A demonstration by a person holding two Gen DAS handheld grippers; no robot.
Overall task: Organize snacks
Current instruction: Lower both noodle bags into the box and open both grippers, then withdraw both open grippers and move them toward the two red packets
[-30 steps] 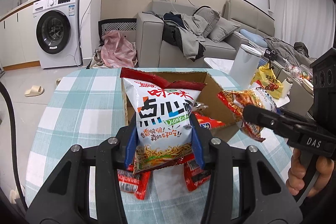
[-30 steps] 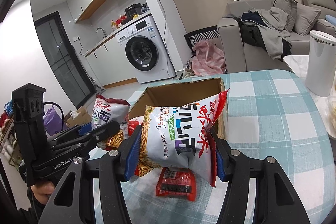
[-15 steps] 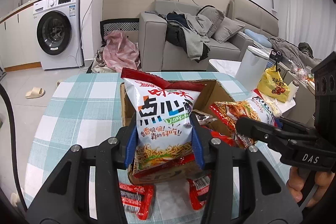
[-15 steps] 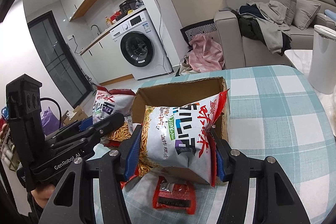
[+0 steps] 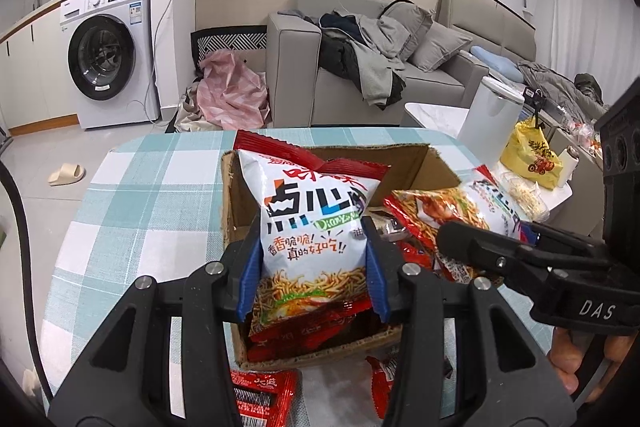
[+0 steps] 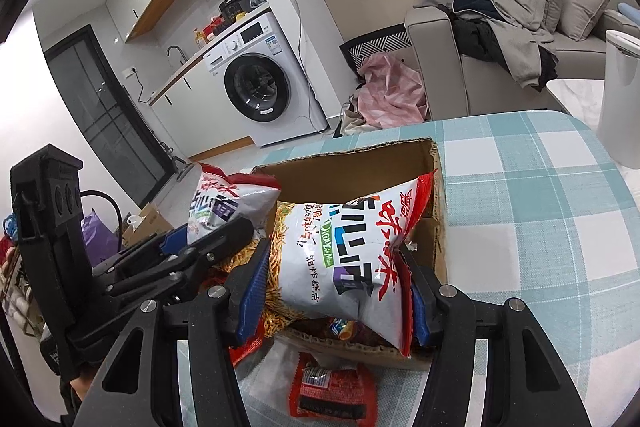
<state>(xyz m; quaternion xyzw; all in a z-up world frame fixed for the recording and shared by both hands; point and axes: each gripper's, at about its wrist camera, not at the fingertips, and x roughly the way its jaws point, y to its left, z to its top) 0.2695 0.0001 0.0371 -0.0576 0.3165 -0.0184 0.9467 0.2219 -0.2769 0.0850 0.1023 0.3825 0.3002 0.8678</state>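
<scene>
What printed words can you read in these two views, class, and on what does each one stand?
"点心" and "香香脆脆!真的好吃!!": left gripper's snack bag.
"DAS": right gripper.
"油炸糕点": right gripper's snack bag.
Washing machine labels and small red packet: too blurred.

Home — sofa [image 5: 400, 83]; washing machine [image 5: 106, 55]
</scene>
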